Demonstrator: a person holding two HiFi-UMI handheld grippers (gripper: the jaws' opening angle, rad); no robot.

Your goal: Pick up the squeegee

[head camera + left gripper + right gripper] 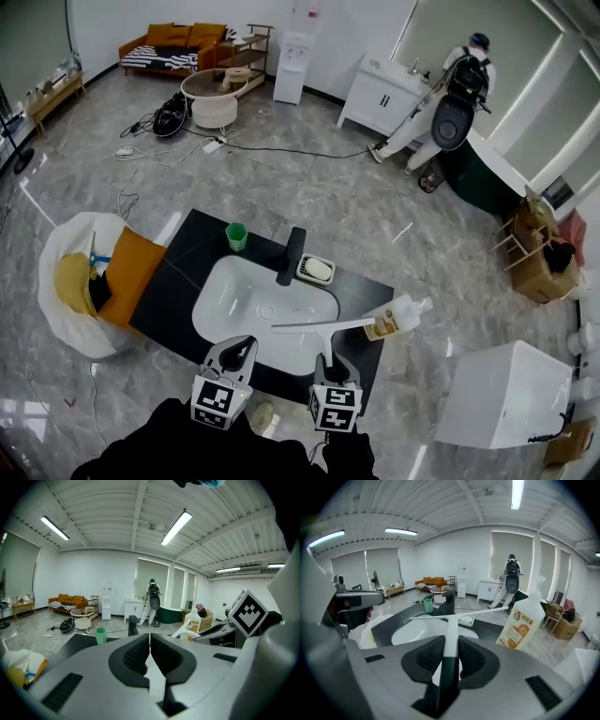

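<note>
1. Glossy white basin [225, 291] set in a smooth, sheeny black countertop [183, 253].
2. Smooth, matt white plastic-looking squeegee [323, 328]; far left, a green plastic cup [236, 236].
3. Polished grey marble-look floor [356, 206], reflecting light.

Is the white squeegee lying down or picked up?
Picked up: the right gripper is shut on the squeegee by its handle, its blade crosswise in the air above the sink.

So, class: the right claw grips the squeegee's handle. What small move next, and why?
Probably lift the squeegee straight up: the right claw is clamped on its handle, and the blade's end is near the bottle, which swinging might knock.
</note>
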